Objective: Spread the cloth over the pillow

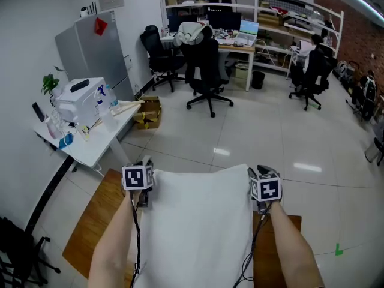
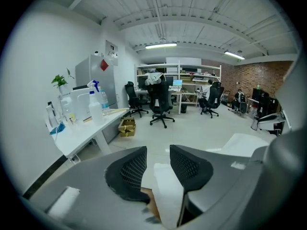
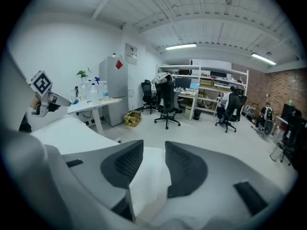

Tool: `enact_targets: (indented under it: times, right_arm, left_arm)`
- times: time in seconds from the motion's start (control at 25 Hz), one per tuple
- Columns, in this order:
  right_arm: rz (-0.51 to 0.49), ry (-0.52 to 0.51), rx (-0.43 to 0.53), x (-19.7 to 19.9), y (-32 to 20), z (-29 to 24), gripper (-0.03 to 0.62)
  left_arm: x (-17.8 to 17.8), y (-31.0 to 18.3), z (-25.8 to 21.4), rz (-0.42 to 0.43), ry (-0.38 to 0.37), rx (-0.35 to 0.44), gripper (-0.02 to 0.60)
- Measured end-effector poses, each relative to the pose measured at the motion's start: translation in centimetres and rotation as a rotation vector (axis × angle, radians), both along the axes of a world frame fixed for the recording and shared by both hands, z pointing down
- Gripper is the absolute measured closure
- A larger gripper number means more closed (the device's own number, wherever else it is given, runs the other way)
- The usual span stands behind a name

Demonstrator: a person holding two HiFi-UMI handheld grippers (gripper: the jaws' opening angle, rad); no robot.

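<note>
Wooden surface [image 1: 90, 221] is covered at lower centre of frame by the white cloth [image 1: 198, 233]. Its far corners are located at the left hand-held gripper [image 2: 157, 161] and right hand-held gripper [image 3: 154, 155]. Both are released: jaws apart, cloth seen between them, not pinched.

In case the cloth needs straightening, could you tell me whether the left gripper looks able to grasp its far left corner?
Probably yes: the left gripper sits open at that corner, the cloth lies between its fingers, and nothing blocks it.
</note>
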State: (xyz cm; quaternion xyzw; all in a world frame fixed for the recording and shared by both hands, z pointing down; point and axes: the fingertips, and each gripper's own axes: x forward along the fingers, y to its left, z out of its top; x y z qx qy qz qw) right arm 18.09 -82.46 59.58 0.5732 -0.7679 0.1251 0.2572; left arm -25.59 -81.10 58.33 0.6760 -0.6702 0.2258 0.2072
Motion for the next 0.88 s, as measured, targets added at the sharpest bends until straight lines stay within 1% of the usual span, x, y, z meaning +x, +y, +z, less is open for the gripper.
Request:
enact_targets:
  times: [0.16,0.24,0.32,0.4,0.44,0.56,0.88]
  right_arm:
    - [-0.029,-0.023,0.042,-1.0,2.0,-3.3,0.449]
    - [-0.038,-0.041,0.076,-1.7,3.3,-5.2,0.477]
    - [-0.038,-0.052,0.120,-2.2,4.8,-7.2,0.508]
    - [-0.052,-0.067,0.159,-3.2,6.6,-9.4,0.542]
    - [-0.060,-0.075,0.178,-3.7,7.7,-10.6,0.559]
    - [-0.075,-0.096,0.228,-5.2,11.3,-13.7,0.592]
    - [-0.105,-0.143,0.328,-9.1,22.2,-19.9,0.592]
  left_arm:
    - [1.3,1.9,-2.8,0.028,0.013,0.045,0.422]
    - [2.2,3.2,-4.2,0.045,0.023,0.073,0.423]
    - [3.5,4.8,-6.2,0.061,0.044,0.123,0.474]
    - [4.7,6.6,-8.8,0.078,0.064,0.190,0.560]
    - [5.3,7.5,-10.0,0.092,0.069,0.218,0.574]
    - [7.4,10.9,-13.2,0.149,0.077,0.268,0.574]
    - [11.3,21.8,-19.4,0.264,0.106,0.332,0.574]
